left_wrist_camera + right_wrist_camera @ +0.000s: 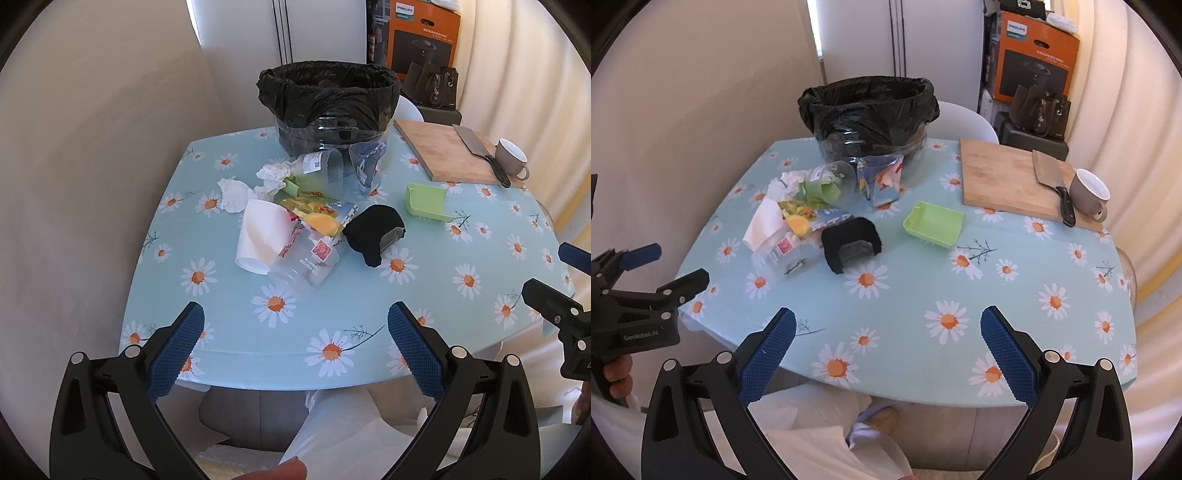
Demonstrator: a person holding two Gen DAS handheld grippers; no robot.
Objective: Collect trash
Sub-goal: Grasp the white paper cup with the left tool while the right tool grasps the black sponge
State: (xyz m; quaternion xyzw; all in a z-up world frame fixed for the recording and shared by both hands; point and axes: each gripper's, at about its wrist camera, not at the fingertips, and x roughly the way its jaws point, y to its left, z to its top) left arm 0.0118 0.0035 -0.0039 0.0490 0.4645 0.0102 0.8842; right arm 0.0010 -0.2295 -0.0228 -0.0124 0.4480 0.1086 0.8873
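- Left wrist view: the left gripper (295, 325) hangs over the near edge of a table (424, 295) covered with a pale blue daisy-print cloth, its blue-padded jaws wide apart and holding nothing.
- A bin (328, 107) lined with a black bag stands at the table's far edge; the trash pile (291, 221) of crumpled tissues, a white paper cup, clear plastic containers and wrappers lies just in front of it, mid-table.
- A cream wall rises on the left; an orange carton (421, 40) stands behind on the right.
- Right wrist view: the right gripper (888, 330) hovers above the near right part of the cloth, jaws spread wide, empty.
- A green tray (934, 223) lies right of the pile; a wooden cutting board (1001, 181) carries a cleaver (1052, 181), with a grey mug (1087, 194) beside the cleaver's handle.
- Pale curtains hang on the right.
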